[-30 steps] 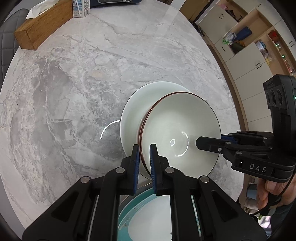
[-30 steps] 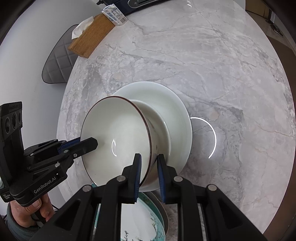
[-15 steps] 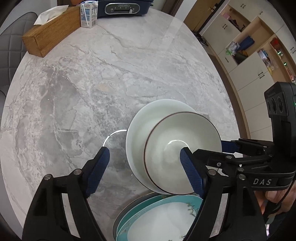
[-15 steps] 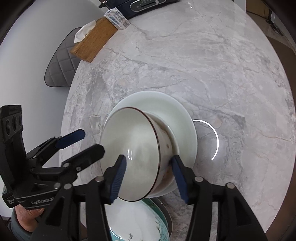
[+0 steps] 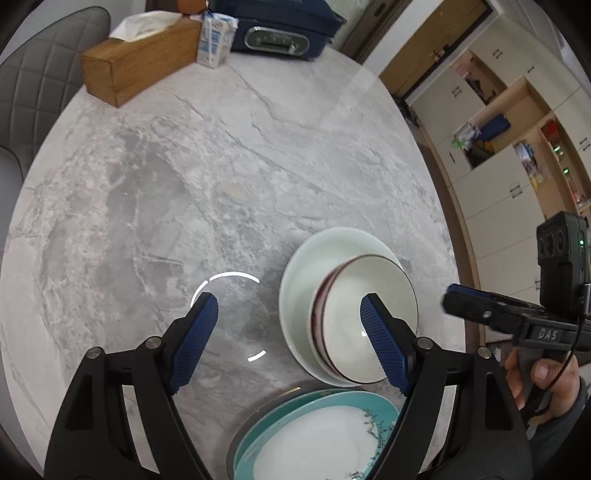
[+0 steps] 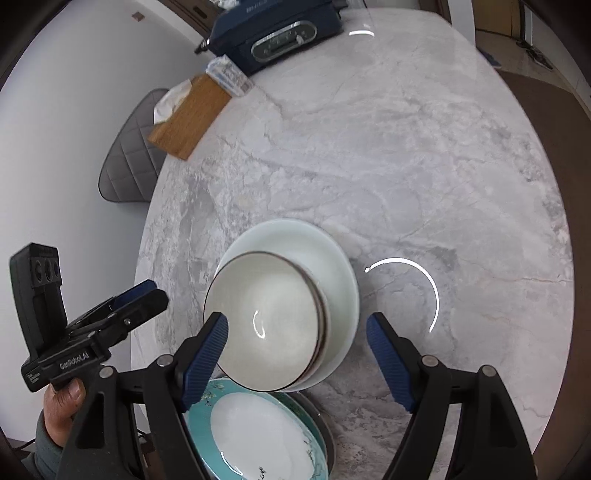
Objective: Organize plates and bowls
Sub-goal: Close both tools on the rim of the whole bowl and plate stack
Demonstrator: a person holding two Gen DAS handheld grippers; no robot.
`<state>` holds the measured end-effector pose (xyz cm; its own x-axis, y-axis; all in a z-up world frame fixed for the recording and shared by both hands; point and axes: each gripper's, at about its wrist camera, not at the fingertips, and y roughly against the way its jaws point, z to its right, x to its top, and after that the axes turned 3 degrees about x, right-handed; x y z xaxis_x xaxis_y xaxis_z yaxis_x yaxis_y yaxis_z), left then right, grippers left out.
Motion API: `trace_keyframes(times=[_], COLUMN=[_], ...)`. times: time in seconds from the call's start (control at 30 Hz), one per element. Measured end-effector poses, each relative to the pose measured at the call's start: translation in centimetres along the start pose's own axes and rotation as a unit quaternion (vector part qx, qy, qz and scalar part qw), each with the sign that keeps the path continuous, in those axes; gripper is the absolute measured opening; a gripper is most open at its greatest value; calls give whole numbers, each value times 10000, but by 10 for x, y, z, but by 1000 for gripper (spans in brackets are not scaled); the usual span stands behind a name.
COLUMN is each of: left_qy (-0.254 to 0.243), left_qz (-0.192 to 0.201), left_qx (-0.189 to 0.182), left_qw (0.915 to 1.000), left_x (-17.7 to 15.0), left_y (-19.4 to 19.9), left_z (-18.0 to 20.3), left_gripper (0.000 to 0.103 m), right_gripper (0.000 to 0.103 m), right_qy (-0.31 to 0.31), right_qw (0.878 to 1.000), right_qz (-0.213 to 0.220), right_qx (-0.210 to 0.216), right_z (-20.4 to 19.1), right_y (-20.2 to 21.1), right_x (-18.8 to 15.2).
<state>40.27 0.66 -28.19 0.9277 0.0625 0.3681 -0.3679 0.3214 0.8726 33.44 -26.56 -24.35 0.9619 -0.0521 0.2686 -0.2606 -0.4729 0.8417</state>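
Observation:
A white bowl with a dark red rim [image 5: 364,317] [image 6: 264,319] sits inside a larger pale bowl [image 5: 314,266] [image 6: 314,251] on the marble table. A teal-rimmed plate [image 5: 314,439] [image 6: 255,432] lies on a darker plate at the near table edge. My left gripper [image 5: 290,341] is open and empty above the table, its right finger over the rimmed bowl. My right gripper [image 6: 297,354] is open and empty, standing over the stacked bowls. Each gripper also shows in the other's view, the right one [image 5: 491,314] and the left one [image 6: 122,306].
A wooden tissue box [image 5: 140,59] [image 6: 188,114], a small carton [image 5: 216,40] and a dark blue appliance [image 5: 280,29] [image 6: 280,33] stand at the table's far side. Grey chairs [image 5: 40,66] [image 6: 129,166] stand at the left. Cabinets [image 5: 517,129] line the right.
Both grippers were shut on the red-rimmed bowl's rim a second ago. They have opened wide, let it go in the larger bowl, and drawn back and up.

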Motion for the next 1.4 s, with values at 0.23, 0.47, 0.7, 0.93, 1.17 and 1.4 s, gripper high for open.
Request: trace_keyframes(times=[0.23,0.47,0.7,0.93,1.17,1.4], left_qy=[5,-77,-169,-368,-249,-312], left_qz=[-125,-280,-449,-662,-708,-688], left_qx=[-9,-214,-137,-33,-99,-471], left_qw=[9999,9993,9988,9971,9971,9960], left_x=[-9,-16,-19,-20,-15,-14], left_y=[-16,-38,-61,-84,-94,-92], left_z=[-30,-33,-33,-30,-32,-17], left_gripper=[78,78,78,77,66,21], right_gripper=[83,63,62,59,56,33], right_qy=[-162,-88,-78,-47,-81,41], right_qw=[9994,9999,9996,9992,9992,9981], right_qz=[288,20,-251,-402,-358,-294], right_qx=[-103,-48,-51,-14,175,545], right_z=[41,55,60,65,69,64], right_y=[9,-14,-39,-58,-63,-61], right_x=[-2,-8,-12,-12,-8,-14])
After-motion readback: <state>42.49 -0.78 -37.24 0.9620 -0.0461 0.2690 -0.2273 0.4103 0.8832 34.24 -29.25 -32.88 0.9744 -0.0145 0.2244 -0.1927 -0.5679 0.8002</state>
